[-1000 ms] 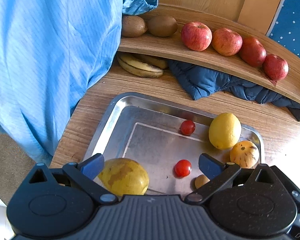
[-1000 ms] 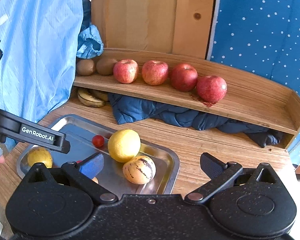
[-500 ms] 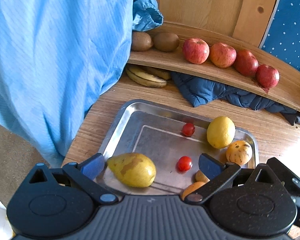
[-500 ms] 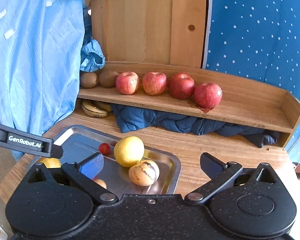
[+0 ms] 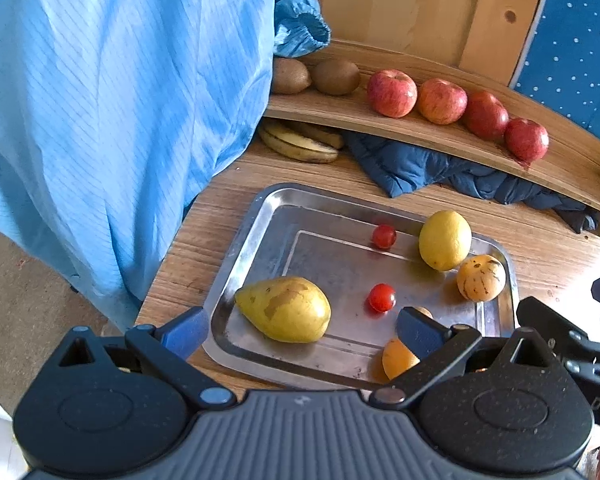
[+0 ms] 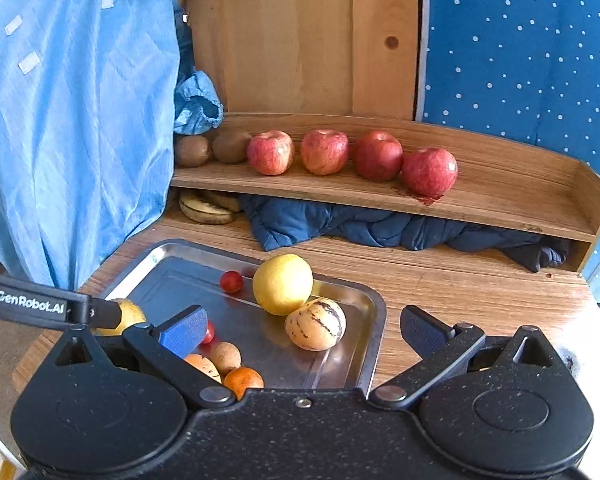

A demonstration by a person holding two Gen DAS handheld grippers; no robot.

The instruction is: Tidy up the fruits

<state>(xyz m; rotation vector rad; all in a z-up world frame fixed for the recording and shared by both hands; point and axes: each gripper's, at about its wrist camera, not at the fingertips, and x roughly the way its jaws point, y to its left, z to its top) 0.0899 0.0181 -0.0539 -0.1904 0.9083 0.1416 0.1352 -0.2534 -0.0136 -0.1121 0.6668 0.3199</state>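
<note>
Left wrist view: left gripper (image 5: 300, 326), jaws spread and empty, has risen above the pear (image 5: 285, 309) at the tray (image 5: 236, 264)'s near edge, right gripper (image 6: 304, 326) likewise released, fruit unsorted.

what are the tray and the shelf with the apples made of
Tray: looks like metal, probably stainless steel; silvery, shiny, and it mirrors the fruit. Shelf: wood, smooth light-brown finish with visible grain, though solid or veneer cannot be told.
</note>
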